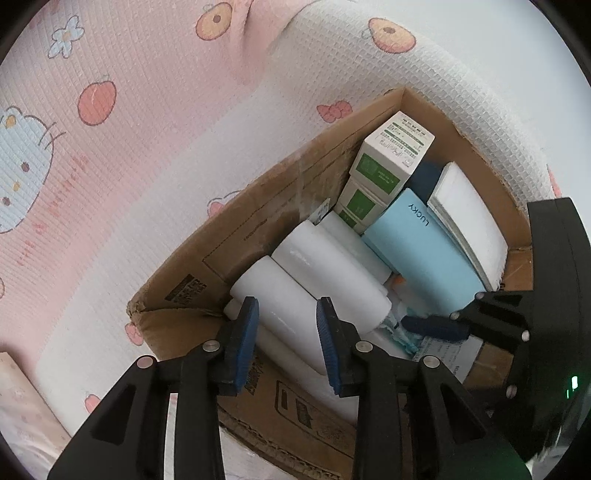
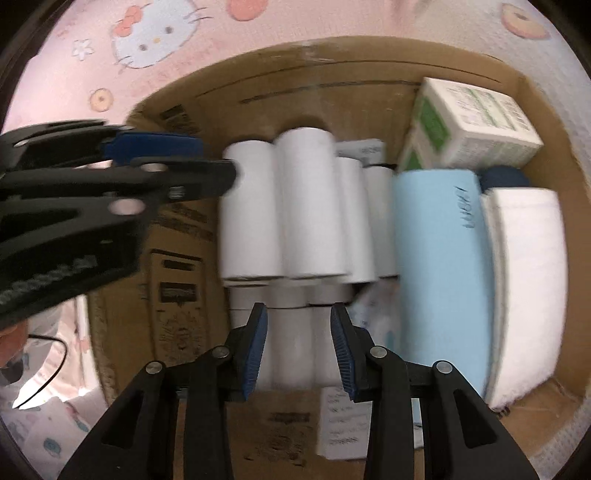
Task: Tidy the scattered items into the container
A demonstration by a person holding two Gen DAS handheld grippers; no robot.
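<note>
A brown cardboard box (image 1: 258,221) (image 2: 351,70) holds several white rolls (image 1: 303,291) (image 2: 310,203), a light blue LUCKY pack (image 1: 413,251) (image 2: 439,266), green-and-white cartons (image 1: 388,155) (image 2: 476,122) and a white tissue pack (image 1: 469,214) (image 2: 524,280). My left gripper (image 1: 286,339) is open and empty, with its jaws on either side of a white roll at the box's near left. It also shows in the right wrist view (image 2: 177,162). My right gripper (image 2: 299,347) is open and empty above the near rolls. It shows at the right edge of the left wrist view (image 1: 436,325).
The box sits on a pink and white quilted cloth with cartoon cats and fruit (image 1: 129,147) (image 2: 155,33). A white printed label (image 2: 343,424) lies on the box's near flap. A black cable (image 2: 48,373) lies at the lower left.
</note>
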